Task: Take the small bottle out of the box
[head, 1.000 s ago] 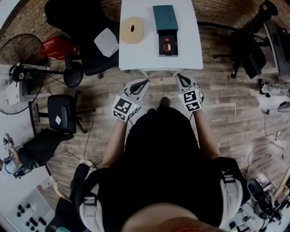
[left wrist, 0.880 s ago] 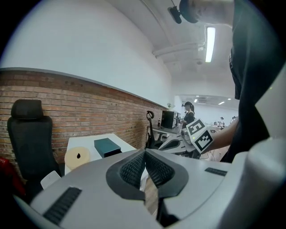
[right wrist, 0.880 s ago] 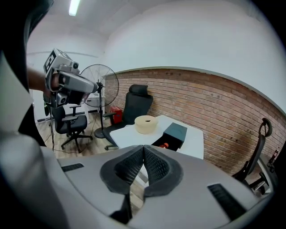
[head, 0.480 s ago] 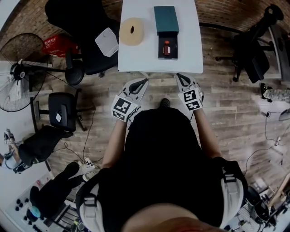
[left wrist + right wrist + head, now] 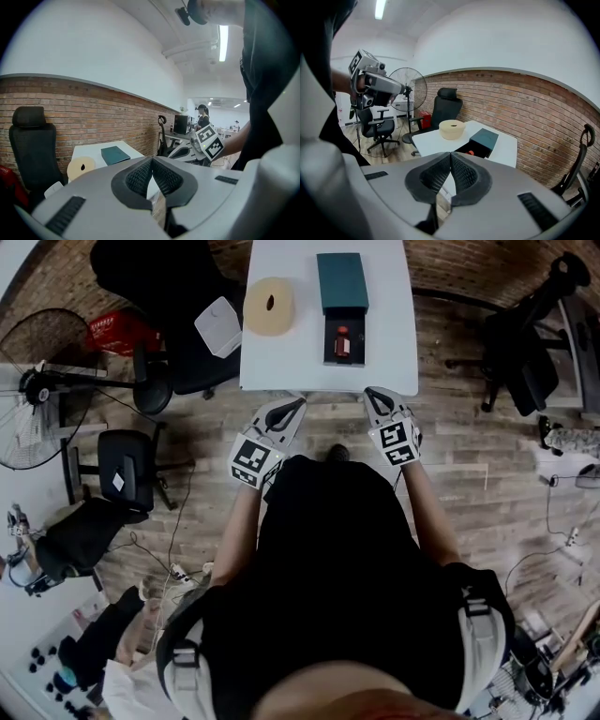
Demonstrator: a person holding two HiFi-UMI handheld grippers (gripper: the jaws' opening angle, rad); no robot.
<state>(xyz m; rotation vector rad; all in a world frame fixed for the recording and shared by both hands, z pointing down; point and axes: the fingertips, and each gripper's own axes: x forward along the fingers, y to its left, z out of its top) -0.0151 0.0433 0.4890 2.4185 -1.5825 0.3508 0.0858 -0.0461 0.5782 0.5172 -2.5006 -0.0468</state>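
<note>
A teal box (image 5: 341, 281) lies open on the white table (image 5: 291, 357), its dark tray pulled toward me. A small red-capped bottle (image 5: 342, 337) lies in that tray. Both grippers hang in front of my body, short of the table's near edge. My left gripper (image 5: 300, 405) is shut and empty, and my right gripper (image 5: 368, 392) is shut and empty too. In the right gripper view the shut jaws (image 5: 450, 153) point at the box (image 5: 483, 139), with the bottle (image 5: 471, 152) just showing. In the left gripper view the box (image 5: 115, 154) lies beyond the shut jaws (image 5: 152, 159).
A tan roll (image 5: 269, 305) sits on the table left of the box. A black office chair (image 5: 169, 296) with a white pad (image 5: 219, 326) stands at the table's left, another chair (image 5: 520, 334) at the right. A standing fan (image 5: 37, 390) is far left. The floor is wood.
Both grippers stay shut and have edged slightly up toward the table. A person at the bottom left of the head view has moved.
</note>
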